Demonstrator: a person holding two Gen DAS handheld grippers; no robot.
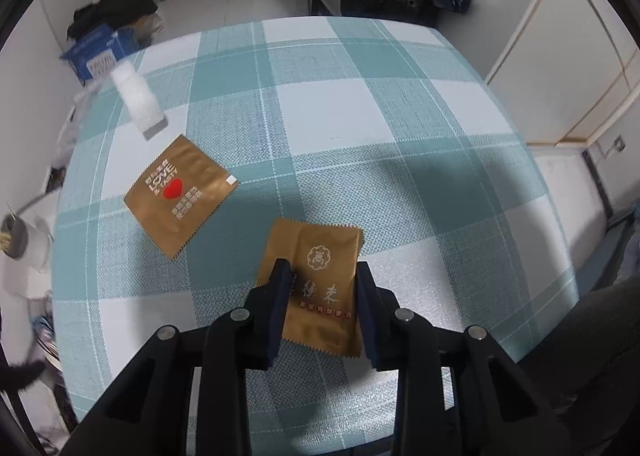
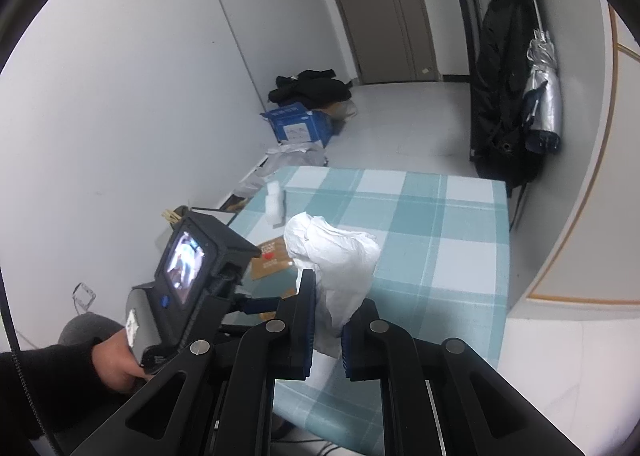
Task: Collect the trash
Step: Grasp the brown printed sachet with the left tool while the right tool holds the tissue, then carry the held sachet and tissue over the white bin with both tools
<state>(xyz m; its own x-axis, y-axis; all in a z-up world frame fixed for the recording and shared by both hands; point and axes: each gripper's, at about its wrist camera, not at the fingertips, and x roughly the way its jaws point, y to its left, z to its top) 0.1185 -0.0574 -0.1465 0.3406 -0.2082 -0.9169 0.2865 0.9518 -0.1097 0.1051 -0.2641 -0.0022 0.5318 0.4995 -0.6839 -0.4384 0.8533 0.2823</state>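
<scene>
Left wrist view showed the left gripper [image 1: 322, 276] low over the checked tabletop [image 1: 400, 127], its fingers [image 1: 280, 288] spread apart on either side of a gold packet [image 1: 320, 280] lying flat, not yet clenched on it. 1 more gold packet with a red heart [image 1: 180, 195] lay near it to the left, and a white plastic bottle [image 1: 138, 99] stood beyond. Right wrist view showed the right gripper [image 2: 332, 296] clenched on a crumpled white tissue [image 2: 340, 256], held above the tabletop.
</scene>
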